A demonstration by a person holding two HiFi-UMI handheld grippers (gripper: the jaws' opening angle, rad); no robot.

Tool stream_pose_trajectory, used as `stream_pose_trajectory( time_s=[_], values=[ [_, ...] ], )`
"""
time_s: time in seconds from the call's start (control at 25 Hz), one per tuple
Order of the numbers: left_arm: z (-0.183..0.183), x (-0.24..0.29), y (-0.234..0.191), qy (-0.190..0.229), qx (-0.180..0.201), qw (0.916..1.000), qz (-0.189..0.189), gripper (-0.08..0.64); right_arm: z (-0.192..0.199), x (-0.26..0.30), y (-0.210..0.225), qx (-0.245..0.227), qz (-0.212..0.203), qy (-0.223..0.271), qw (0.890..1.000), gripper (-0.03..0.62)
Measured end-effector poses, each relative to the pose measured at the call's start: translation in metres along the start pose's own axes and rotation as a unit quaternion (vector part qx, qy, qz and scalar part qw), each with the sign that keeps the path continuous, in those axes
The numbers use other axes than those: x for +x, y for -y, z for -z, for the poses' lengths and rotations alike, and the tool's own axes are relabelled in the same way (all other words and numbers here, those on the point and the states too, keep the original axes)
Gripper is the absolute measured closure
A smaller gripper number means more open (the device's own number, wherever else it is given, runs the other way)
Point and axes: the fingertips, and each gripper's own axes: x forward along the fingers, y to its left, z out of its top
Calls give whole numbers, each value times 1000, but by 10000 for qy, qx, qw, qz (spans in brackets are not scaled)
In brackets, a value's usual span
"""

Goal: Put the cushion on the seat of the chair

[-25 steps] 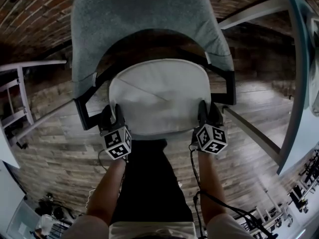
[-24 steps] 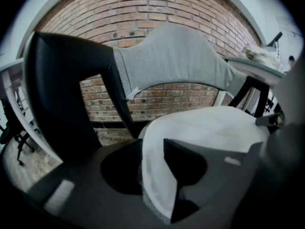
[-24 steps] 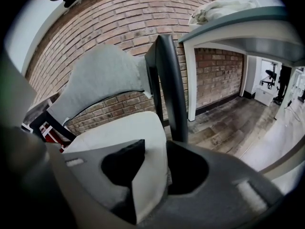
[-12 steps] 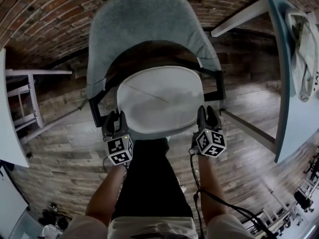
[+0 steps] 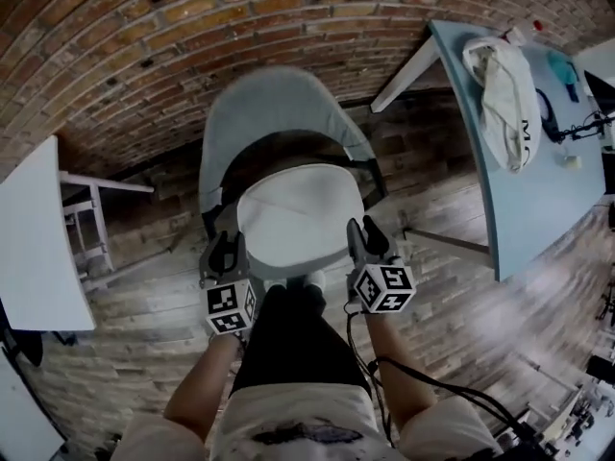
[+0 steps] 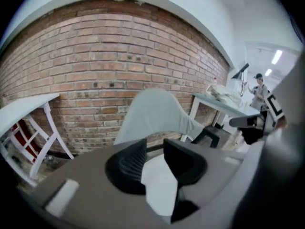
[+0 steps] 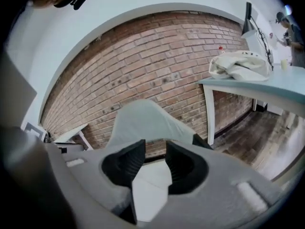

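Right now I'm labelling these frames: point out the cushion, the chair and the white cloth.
cushion (image 5: 303, 214), head view, middle of its white top.
chair (image 5: 272, 109), head view, grey backrest.
white cloth (image 5: 502, 89), head view, middle of the bundle.

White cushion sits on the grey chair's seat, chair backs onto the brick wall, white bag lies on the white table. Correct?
No. The white bag lies on the blue table, not the white table; the head view shows it. The rest holds: the white cushion sits on the seat of the grey chair, which backs onto the brick wall.
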Motion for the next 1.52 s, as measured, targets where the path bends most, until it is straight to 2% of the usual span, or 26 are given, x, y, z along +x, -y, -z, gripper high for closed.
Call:
stream_pose_trajectory(
  time_s=[0.16, 0.24, 0.36, 0.56, 0.84, 1.04, 1.28, 1.52],
  values=[
    [-60, -45, 10, 239, 44, 9993, 287, 457, -54, -40, -46, -164, -237, 182, 9994, 463],
    [-90, -66, 14, 390, 113, 9984, 400, 459, -81, -57, -66, -266, -310, 325, 9986, 503],
    [-130, -95, 18, 655, 226, 9961, 542, 466, -117, -80, -93, -351, -406, 572, 9969, 510],
    [-176, -136, 24, 1032, 396, 9913, 716, 511, -164, -115, -130, -429, -499, 993, 9929, 579],
    [-206, -184, 37, 1358, 439, 9852, 950, 568, -196, -157, -155, -557, -507, 1394, 9874, 592],
    [-222, -204, 42, 1546, 376, 9822, 1003, 568, -209, -175, -168, -605, -525, 1534, 9849, 594],
    [-232, -218, 45, 1718, 498, 9777, 1101, 568, -213, -191, -184, -840, -522, 1598, 9822, 594],
    [-236, -215, 43, 1779, 391, 9773, 1081, 568, -209, -188, -192, -683, -618, 1564, 9834, 594]
  ],
)
